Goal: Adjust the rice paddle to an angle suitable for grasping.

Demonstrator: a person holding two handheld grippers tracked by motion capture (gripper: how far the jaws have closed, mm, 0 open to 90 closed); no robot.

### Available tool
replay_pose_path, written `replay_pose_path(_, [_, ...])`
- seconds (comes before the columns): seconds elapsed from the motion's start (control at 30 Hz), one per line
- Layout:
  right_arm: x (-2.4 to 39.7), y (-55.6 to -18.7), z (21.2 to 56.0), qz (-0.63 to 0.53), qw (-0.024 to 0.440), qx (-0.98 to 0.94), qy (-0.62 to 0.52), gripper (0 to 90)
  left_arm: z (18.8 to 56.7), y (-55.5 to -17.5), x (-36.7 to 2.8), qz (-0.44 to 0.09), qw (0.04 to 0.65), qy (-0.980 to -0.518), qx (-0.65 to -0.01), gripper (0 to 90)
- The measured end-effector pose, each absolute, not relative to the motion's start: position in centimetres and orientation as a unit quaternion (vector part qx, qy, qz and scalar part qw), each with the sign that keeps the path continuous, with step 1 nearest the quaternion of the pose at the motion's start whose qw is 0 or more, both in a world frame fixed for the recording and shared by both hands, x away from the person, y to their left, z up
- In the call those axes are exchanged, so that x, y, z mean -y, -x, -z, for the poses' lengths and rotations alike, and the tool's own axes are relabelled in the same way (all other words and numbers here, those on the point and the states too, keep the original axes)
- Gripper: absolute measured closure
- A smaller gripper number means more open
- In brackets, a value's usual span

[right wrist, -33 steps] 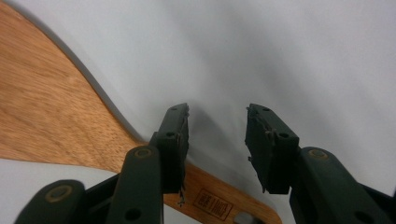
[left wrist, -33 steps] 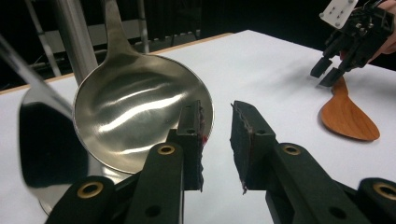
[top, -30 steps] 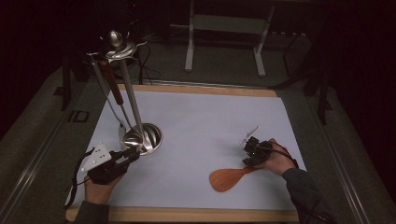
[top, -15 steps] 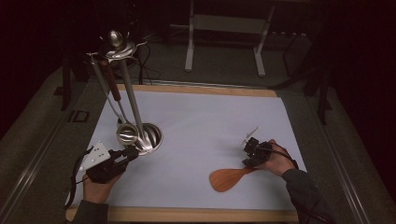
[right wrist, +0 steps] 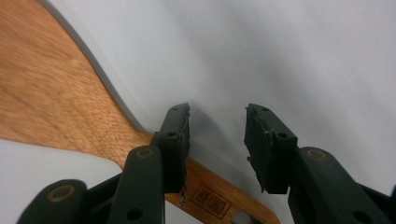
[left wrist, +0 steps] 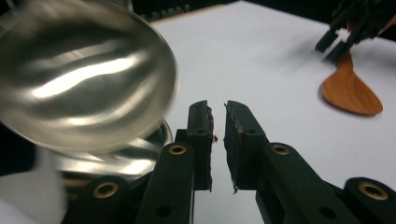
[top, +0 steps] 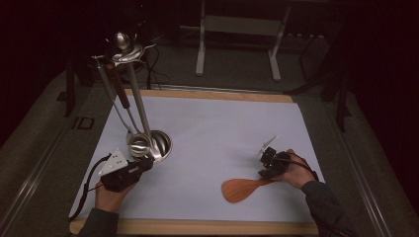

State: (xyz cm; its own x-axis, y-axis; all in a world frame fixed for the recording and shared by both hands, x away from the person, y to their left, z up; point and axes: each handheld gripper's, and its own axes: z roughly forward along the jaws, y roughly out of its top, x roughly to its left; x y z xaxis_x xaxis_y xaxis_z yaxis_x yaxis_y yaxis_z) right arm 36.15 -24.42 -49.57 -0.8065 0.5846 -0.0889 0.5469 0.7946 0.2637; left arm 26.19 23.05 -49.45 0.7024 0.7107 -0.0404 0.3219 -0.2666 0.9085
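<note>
Wooden spatula [top: 243, 188]: lying flat on the white tabletop [top: 222, 133], its broad blade pointing away from the right claw [top: 267, 164] toward the person's left; in the right claw view the handle [right wrist: 212, 198] is running crosswise under the claw, passing beneath the left jaw and across the base of the gap.
Right claw: resting low over the spatula's handle end, jaws standing apart with a clear gap; the pads are not pressing on the wood, and bare tabletop is showing between the tips.
Spatula blade [right wrist: 51, 107]: spreading out to the left of the right claw in its own view, just beside the left jaw.
Left claw [top: 141, 165]: jaws have just been closing and are now standing nearly together with only a narrow slit between them; nothing is sitting between the pads [left wrist: 201, 135].
Steel ladle [left wrist: 84, 74]: its shiny bowl is hanging just to the left of the left claw's tips and above them, close but not between the jaws; whether it is touching the left jaw cannot be told.
Utensil stand [top: 123, 49]: rising beyond the left claw, its round base [top: 160, 143] lying just ahead of the jaws.
Far from left claw: spatula and right claw are showing well apart, up and to the right in the left claw view.
</note>
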Motion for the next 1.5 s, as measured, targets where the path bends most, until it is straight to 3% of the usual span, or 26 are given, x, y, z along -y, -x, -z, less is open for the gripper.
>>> replay_pose_path(0.4, [25.8,-35.0,49.2,-0.124,0.089,-0.94,-0.306,65.3,52.7,-27.7,-22.4,-0.155,0.481,-0.79,-0.347,80.5])
replay_pose_path(0.67, [26.6,-33.8,48.9,-0.12,0.091,-0.944,-0.295,85.7,53.7,-28.1,-22.3,-0.159,0.467,-0.794,-0.355,78.0])
replay_pose_path(1.17, [27.6,-31.5,49.3,-0.106,0.053,-0.957,-0.266,90.0,53.9,-28.3,-22.5,-0.159,0.465,-0.789,-0.37,74.7])
replay_pose_path(1.5, [26.6,-34.1,49.3,-0.117,0.081,-0.943,-0.301,89.7,53.9,-28.3,-22.5,-0.158,0.465,-0.788,-0.37,74.7])
